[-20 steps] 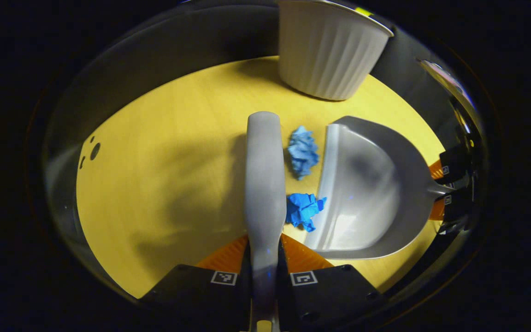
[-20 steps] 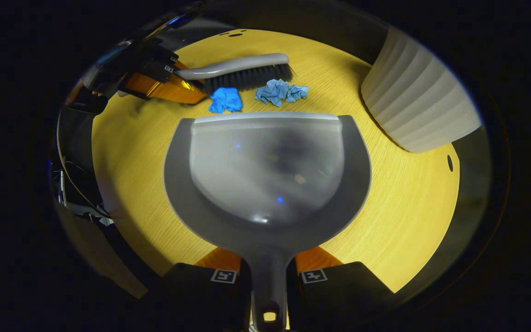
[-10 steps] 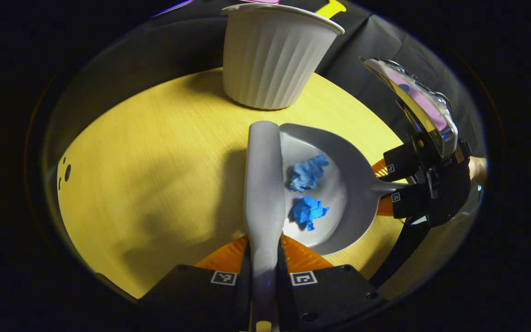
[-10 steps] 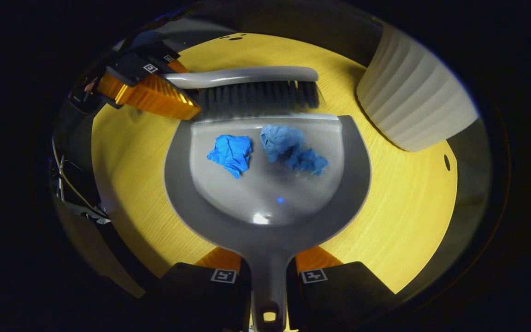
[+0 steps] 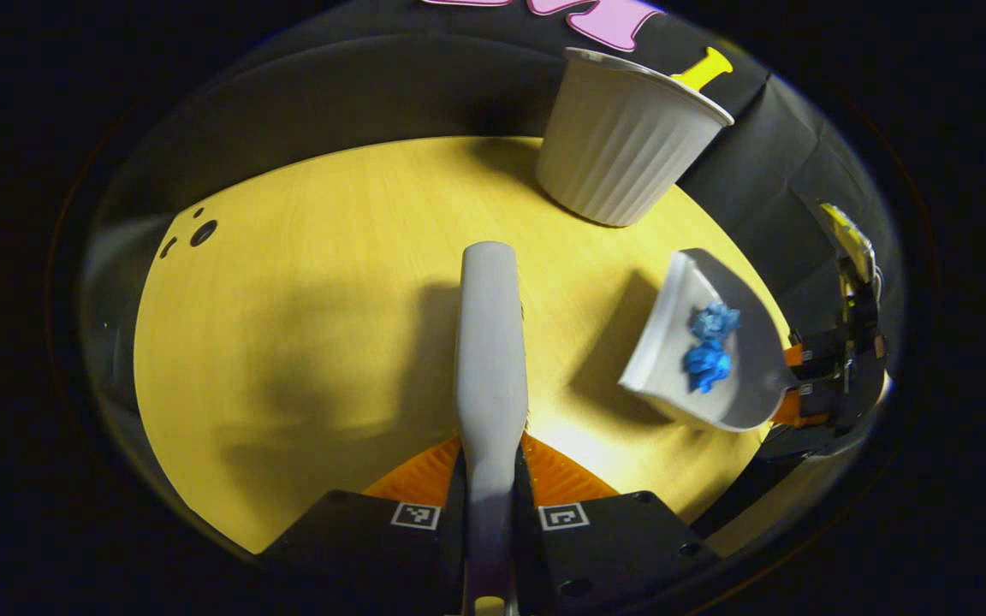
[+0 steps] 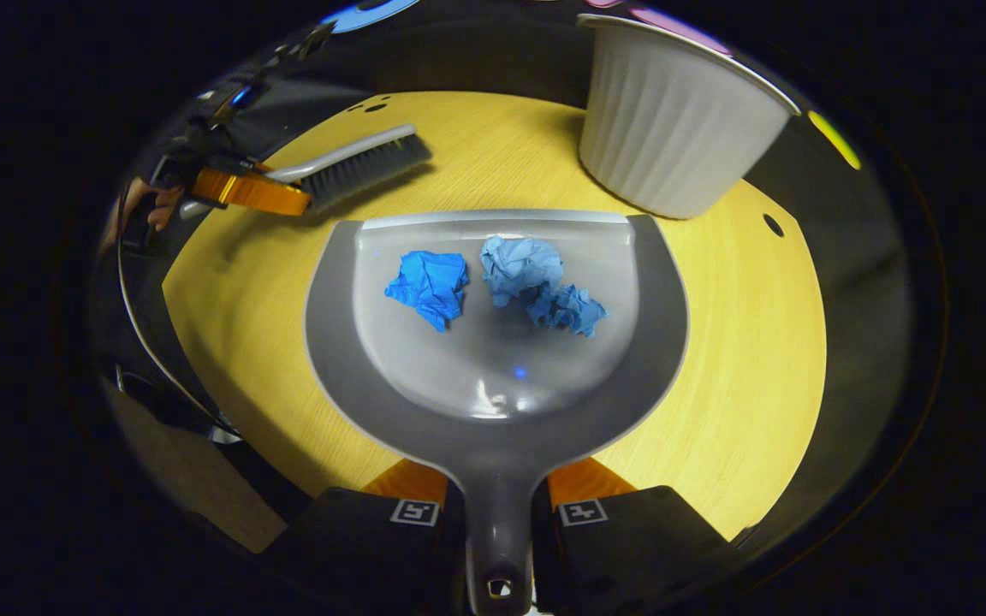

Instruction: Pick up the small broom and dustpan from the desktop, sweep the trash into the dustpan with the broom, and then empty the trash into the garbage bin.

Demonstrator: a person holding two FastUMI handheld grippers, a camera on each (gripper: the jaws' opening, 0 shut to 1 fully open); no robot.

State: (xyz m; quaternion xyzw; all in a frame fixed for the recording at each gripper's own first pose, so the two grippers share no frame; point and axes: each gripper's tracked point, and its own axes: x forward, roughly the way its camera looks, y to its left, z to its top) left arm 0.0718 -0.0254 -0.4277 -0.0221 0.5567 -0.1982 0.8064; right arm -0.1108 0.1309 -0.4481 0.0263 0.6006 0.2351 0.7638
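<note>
In the left gripper view, the left gripper (image 5: 490, 479) has its two fingers (image 5: 424, 475) pinching the grey handle of the broom (image 5: 490, 342). The broom's long axis runs straight ahead from the fingers over the yellow bench (image 5: 305, 342), its rounded far end pointing away; its bristles face down and are hidden under the back.

In the right gripper view, the right gripper (image 6: 498, 505) has its fingers (image 6: 583, 479) clamped on the handle of the dustpan (image 6: 493, 402), one on each side. The pan extends straight ahead from them, its straight open lip on the far side. Two crumpled blue paper wads (image 6: 429, 282) lie inside the pan near that lip, side by side, the paler one to the right.

Beyond the lip, ahead and to the right, stands the white ribbed garbage bin (image 6: 673, 128), upright on the bench. Ahead and to the left, the broom lies slantwise in that view, bristles down.

From the left gripper view, the dustpan hangs off to the right, tilted, a shadow beneath it.

No readable writing; the fingers carry small square coded markers (image 5: 563, 516).
</note>
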